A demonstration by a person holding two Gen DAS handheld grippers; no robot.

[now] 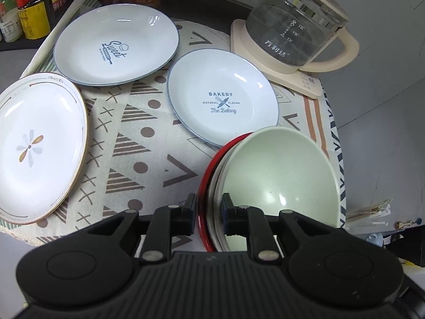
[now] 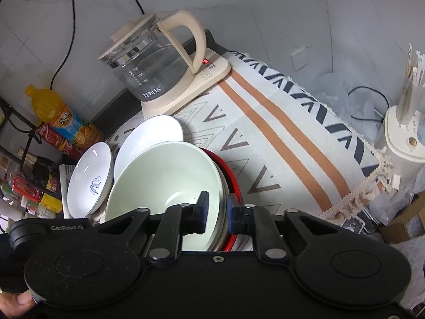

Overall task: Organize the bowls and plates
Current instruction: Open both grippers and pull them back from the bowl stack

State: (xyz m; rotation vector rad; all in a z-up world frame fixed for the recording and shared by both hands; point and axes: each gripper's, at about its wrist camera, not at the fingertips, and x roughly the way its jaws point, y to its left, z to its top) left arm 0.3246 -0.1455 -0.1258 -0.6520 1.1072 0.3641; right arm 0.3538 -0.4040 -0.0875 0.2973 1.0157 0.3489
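A stack of nested bowls stands on the patterned cloth: a pale green bowl (image 1: pixel 279 175) on top, white ones under it, a red bowl (image 1: pixel 205 186) outermost. My left gripper (image 1: pixel 209 207) is shut on the stack's near rim, one finger outside the red bowl and one inside the green. In the right wrist view, my right gripper (image 2: pixel 217 210) is shut on the other side of the green bowl (image 2: pixel 164 175) and red bowl (image 2: pixel 233 178). Three plates lie flat: a "Sweet" plate (image 1: pixel 117 45), a "Bakery" plate (image 1: pixel 223 101) and a flower plate (image 1: pixel 39 146).
A glass kettle (image 1: pixel 294 26) on its cream base stands behind the bowls. Bottles (image 1: pixel 26 5) crowd the far left corner. The tablecloth (image 1: pixel 138 138) hangs over the table edge on the right. A white holder with sticks (image 2: pixel 406 133) stands beyond that edge.
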